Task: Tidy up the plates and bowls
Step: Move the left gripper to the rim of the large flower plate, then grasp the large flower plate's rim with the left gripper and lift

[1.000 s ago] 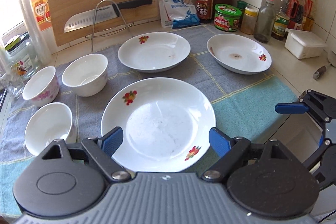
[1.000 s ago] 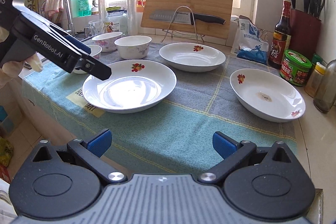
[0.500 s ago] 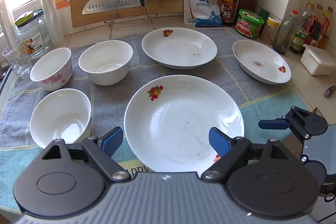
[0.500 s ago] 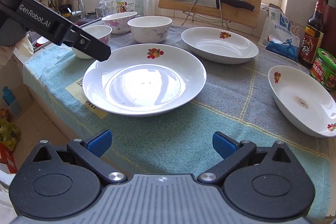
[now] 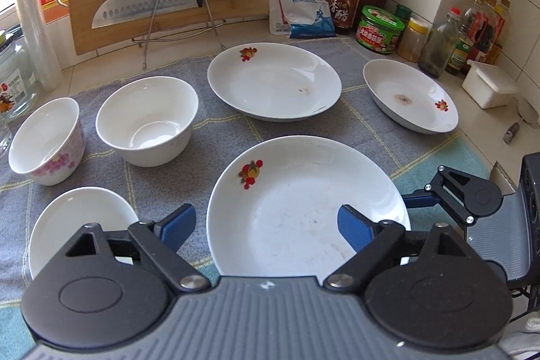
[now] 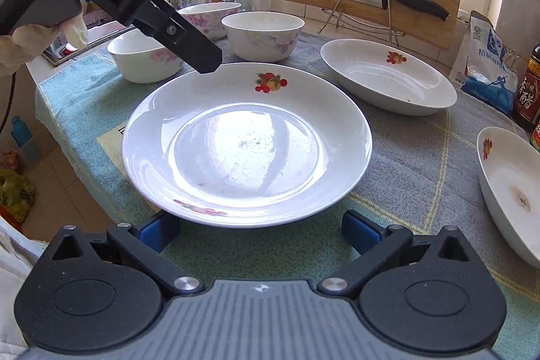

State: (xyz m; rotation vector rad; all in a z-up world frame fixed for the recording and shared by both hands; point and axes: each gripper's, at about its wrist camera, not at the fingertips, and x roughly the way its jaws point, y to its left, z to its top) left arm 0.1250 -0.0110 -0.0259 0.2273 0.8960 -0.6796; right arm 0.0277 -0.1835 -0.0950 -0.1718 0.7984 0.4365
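Left wrist view: both tongs have closed in on the big front plate (image 5: 305, 204) sitting on the bench towel (image 5: 222, 130). Left tongs (image 5: 266, 226) just spread wider, right tongs (image 6: 260, 231) spread too (nothing pinched), so a two-handed lift looks next.

White fruit-printed plate (image 6: 249, 140), grey-and-teal towel (image 6: 415, 164)

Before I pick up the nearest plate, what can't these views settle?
- Left wrist: the nearest plate's front rim, hidden by the left gripper.
- Left wrist: the near bowl, partly hidden by that gripper.
- Right wrist: the right plate, cut off by the edge.
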